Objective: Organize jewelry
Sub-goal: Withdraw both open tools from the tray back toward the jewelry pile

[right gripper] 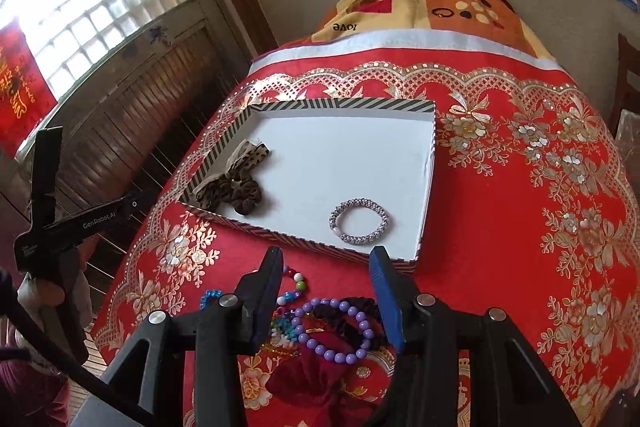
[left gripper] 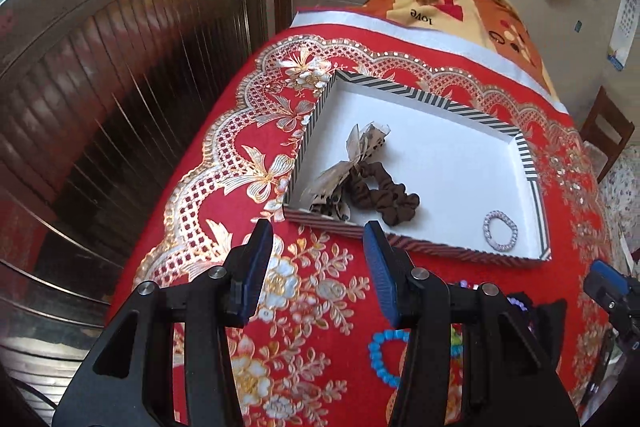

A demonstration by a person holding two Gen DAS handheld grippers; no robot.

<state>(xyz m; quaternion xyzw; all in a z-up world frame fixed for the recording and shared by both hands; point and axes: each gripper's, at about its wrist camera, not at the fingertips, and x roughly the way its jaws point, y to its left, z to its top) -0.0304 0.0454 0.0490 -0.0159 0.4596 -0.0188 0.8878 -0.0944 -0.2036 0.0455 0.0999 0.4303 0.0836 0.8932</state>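
Observation:
A white tray with a striped rim (left gripper: pixel 436 99) (right gripper: pixel 424 211) lies on the red tablecloth. In it lie a brown scrunchie (left gripper: pixel 380 197) (right gripper: pixel 244 195), a leopard-print bow hair tie (left gripper: pixel 356 147) (right gripper: pixel 250 153) and a silver beaded bracelet (left gripper: pixel 500 230) (right gripper: pixel 359 221). My left gripper (left gripper: pixel 318 267) is open and empty just short of the tray's near rim. My right gripper (right gripper: pixel 328 287) is open and empty above a pile in front of the tray: a purple bead bracelet (right gripper: pixel 344 347), a dark scrunchie (right gripper: pixel 352 323), colourful beads (right gripper: pixel 296 283) and a dark red bow (right gripper: pixel 320 383). A blue bead bracelet (left gripper: pixel 380 355) lies by the left gripper.
The red floral tablecloth (left gripper: pixel 312 307) (right gripper: pixel 520 227) covers the table; its left edge drops off beside a wooden shuttered wall (left gripper: pixel 100 87). A patterned blanket (right gripper: pixel 420 3) is heaped beyond the far edge. The other gripper shows at the left of the right wrist view (right gripper: pixel 60 223).

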